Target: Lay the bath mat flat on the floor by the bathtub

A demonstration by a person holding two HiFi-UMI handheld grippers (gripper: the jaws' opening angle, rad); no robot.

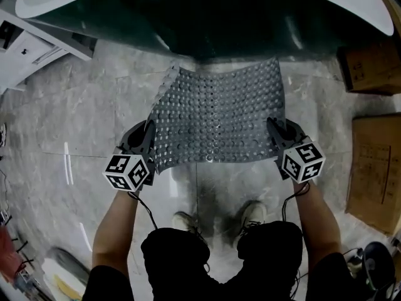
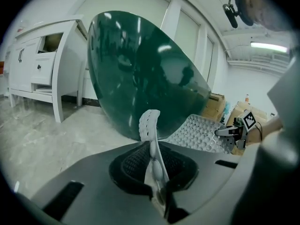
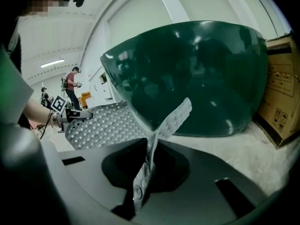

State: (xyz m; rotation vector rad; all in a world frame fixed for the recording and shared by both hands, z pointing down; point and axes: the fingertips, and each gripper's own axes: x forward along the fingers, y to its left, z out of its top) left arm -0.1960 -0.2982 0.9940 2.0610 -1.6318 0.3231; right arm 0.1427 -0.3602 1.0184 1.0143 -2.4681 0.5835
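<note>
A grey bubbled bath mat [image 1: 219, 115] hangs stretched between my two grippers over the marble floor, its far edge close to the dark green bathtub [image 1: 207, 17]. My left gripper [image 1: 149, 144] is shut on the mat's near left corner, and my right gripper [image 1: 277, 138] is shut on the near right corner. In the left gripper view the mat's edge [image 2: 151, 135] stands pinched between the jaws, with the tub [image 2: 140, 74] just beyond. The right gripper view shows the mat's corner [image 3: 161, 135] clamped the same way before the tub [image 3: 197, 74].
Cardboard boxes [image 1: 376, 168] lie at the right by the tub's end. A white cabinet [image 1: 25, 42] stands at the far left. My shoes [image 1: 216, 221] are on the floor just behind the mat. Another person [image 3: 71, 86] stands far off in the right gripper view.
</note>
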